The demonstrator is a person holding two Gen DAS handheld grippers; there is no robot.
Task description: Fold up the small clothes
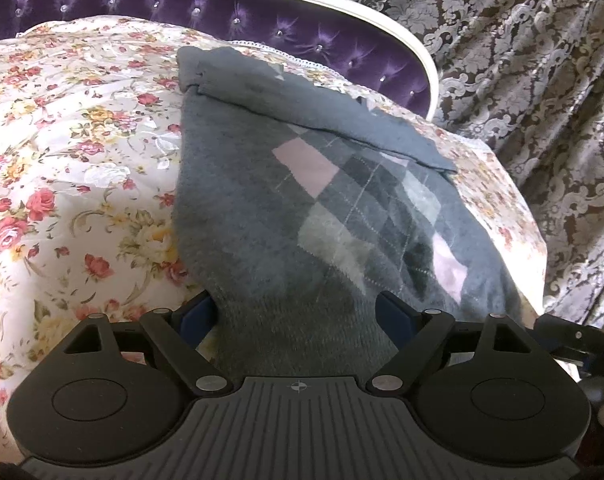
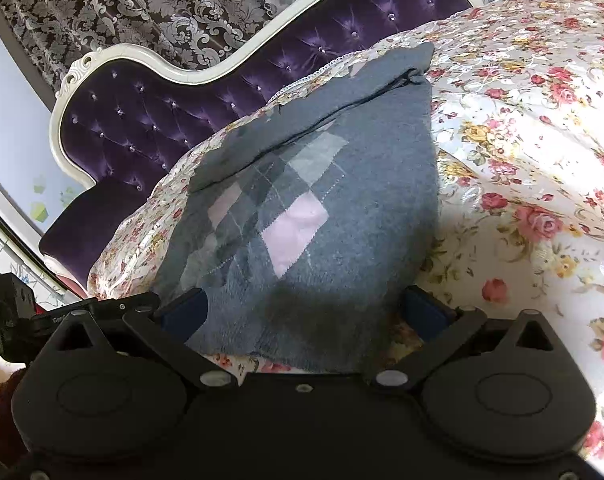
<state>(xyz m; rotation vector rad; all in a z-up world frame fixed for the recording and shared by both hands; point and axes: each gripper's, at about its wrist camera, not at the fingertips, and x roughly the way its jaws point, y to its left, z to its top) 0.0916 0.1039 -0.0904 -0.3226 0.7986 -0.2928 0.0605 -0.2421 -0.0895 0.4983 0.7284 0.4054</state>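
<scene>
Both tongs are standing wide, left gripper (image 1: 298,312) and right gripper (image 2: 305,308) straddling the grey argyle sweater's (image 1: 302,200) 6 o'clock hem, lying on the floral bedspread (image 1: 74,160).

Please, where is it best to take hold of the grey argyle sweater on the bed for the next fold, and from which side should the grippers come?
Probably the near hem of the grey sweater, one corner per gripper, coming from the near side. It lies flat on the floral bedspread, hem towards the cameras; the left gripper and right gripper stand open astride it.
</scene>
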